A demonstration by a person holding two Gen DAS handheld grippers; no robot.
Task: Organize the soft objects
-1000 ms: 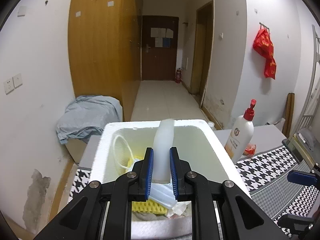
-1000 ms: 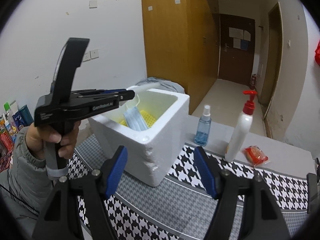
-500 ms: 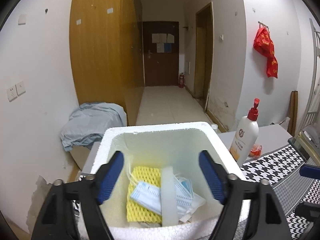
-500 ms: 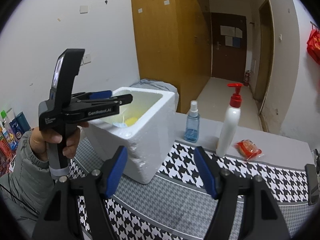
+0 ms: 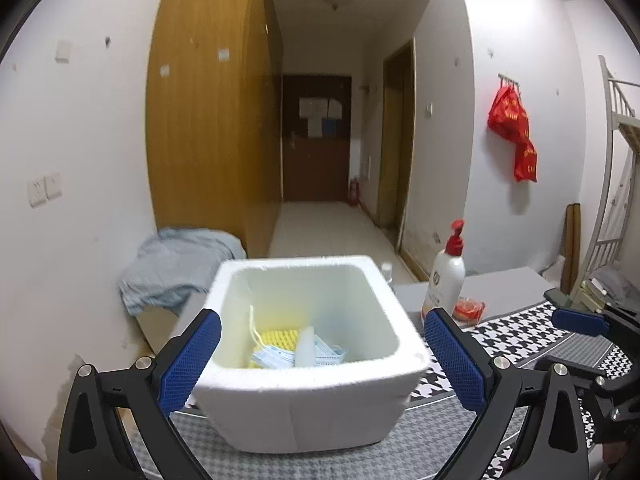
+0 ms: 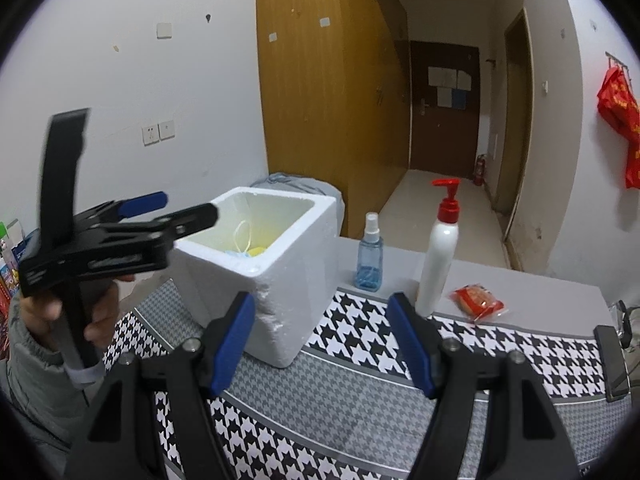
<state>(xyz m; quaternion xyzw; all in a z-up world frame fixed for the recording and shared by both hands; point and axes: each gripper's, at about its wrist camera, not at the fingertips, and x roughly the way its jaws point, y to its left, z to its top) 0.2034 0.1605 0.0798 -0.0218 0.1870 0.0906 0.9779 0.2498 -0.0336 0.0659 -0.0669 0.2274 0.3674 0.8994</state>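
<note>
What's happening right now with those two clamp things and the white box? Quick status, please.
Left gripper: jaws just opened wide, nothing between them. Right gripper: jaws open, empty. White soft piece lies in the foam box with the masks. Nothing in the way.

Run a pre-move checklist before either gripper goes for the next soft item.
1. Left gripper empty, jaws just opened wide: ok.
2. White soft piece lying inside the foam box, clear of the pads: ok.
3. Face masks and yellow sponge inside the box: ok.
4. Right gripper open and empty: ok.
5. Red packet out on the table, not boxed: not ok.
6. Whether the packet is soft: cannot tell.
</note>
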